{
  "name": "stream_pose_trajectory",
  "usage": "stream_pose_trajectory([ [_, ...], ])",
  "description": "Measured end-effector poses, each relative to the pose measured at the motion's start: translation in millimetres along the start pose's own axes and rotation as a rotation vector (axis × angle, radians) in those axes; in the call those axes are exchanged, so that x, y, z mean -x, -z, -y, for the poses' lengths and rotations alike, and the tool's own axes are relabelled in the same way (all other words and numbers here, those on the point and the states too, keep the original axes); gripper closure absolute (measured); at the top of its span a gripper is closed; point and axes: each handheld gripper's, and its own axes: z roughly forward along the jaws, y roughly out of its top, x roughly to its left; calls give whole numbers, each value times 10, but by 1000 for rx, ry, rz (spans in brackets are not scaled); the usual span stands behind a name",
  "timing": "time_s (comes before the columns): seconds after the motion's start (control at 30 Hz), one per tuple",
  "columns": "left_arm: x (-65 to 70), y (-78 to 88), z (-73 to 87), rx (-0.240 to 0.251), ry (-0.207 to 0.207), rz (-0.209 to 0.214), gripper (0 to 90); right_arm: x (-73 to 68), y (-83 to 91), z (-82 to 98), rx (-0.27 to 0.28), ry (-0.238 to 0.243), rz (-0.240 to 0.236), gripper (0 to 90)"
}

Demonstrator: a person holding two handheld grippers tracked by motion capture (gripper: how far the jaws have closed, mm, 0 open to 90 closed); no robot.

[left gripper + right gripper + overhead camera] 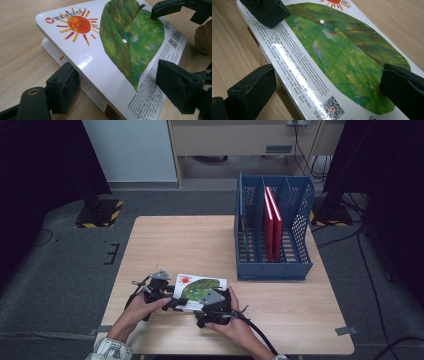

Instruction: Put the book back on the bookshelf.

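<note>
At the near edge of a pale wooden bench [200, 240], a person's two hands work a picture book [200, 287] whose glossy cover shows an orange sun and a large green leaf. The left gripper [165, 296] meets the book's left end; in the left gripper view its jaws stand apart on either side of the raised cover [105, 57], one jaw beneath the lifted edge and the other over the printed text, and whether the pads press the board cannot be told. The cover tilts up off the pages [75, 82] lying flat on the wood. The right gripper [212, 309] sits at the book's near right corner; in the right gripper view its jaws are spread wide across the cover [337, 60], one by the edge beside the text, the other resting on the green leaf. Toward the bench's far right corner stands a blue slotted file rack [274, 230], with two red books [272, 222] upright in its middle compartment.
</note>
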Motion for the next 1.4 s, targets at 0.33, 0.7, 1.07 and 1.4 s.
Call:
stream_pose_trajectory([
  [0.33, -12, -41, -17, -2, -5, 13, 191, 21, -2, 8, 3, 9, -5, 11],
  [0.7, -38, -37, -1, -10, 3, 3, 220, 61, 92, -10, 0, -6, -61, 35],
  [1.07, -31, -42, -4, -11, 4, -7, 219, 408, 424, 83, -6, -84, -85, 49],
  [1.4, -29, -45, -5, -12, 2, -10, 219, 605, 358, 255, -54, -186, -112, 62],
])
